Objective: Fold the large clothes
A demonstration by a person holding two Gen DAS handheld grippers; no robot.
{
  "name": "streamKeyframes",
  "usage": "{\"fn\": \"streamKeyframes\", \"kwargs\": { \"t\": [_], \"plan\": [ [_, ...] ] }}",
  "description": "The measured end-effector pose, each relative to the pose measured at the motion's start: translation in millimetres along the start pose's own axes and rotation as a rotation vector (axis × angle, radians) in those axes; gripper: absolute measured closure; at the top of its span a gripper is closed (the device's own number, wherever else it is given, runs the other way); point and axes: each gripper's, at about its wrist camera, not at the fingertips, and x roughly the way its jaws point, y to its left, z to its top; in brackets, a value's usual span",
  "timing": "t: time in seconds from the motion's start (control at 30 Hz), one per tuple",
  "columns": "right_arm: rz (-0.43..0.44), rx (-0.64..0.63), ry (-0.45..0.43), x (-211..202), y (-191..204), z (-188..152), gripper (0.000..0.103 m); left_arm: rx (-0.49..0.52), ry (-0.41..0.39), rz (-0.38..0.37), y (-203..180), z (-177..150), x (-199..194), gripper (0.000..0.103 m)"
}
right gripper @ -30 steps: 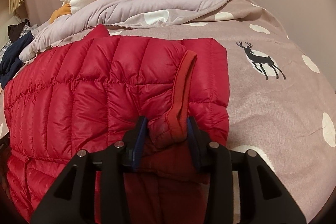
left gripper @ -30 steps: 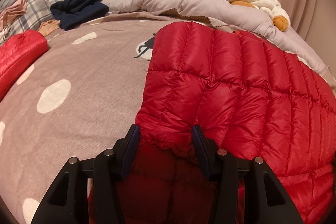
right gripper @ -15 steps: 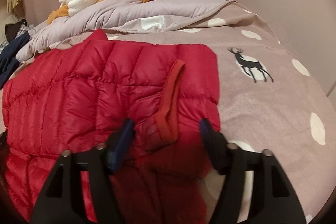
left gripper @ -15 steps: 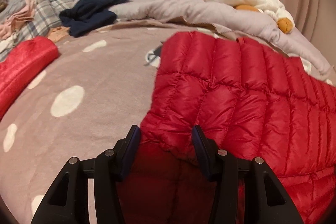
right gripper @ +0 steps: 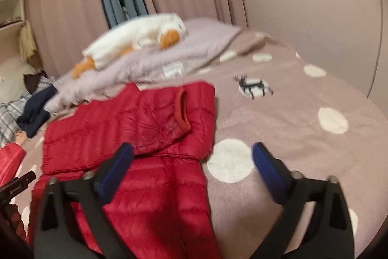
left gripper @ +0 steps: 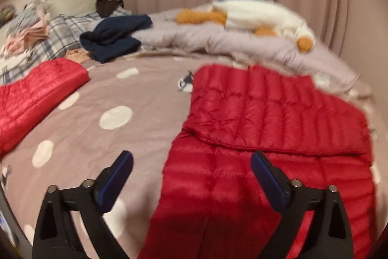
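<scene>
Though blurred throughout, red jacket (left gripper: 278, 113) near end cut off

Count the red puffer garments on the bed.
2. One red puffer jacket lies folded over on the bedspread just ahead of the grippers; a second red puffer garment lies at the left edge. Others may be hidden in the far clothes pile.

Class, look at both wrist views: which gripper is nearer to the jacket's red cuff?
Right. The right gripper hangs open just below the cuff; the left gripper hangs open over the jacket's opposite edge, cuff out of its view.
</scene>
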Motion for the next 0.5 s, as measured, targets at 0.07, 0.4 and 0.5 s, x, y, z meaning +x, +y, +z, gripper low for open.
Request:
{"fn": "streamKeyframes", "kwargs": {
  "t": [0.07,0.4,0.5],
  "plan": [
    [-0.008,-0.001,-0.02,-19,-4,-8,0.0,-0.084,-0.014,-0.057,16,-7,-12,0.001],
    [-0.001,0.013,0.041,-73,-31,-77,0.0,-0.315,0.086,-0.172,82,-85,-44,0.001],
    [0.05,0.11,0.076,-82,-46,-98,0.0,-0.434,0.079,-0.216,102,-113,-54,0.001]
  ]
}}
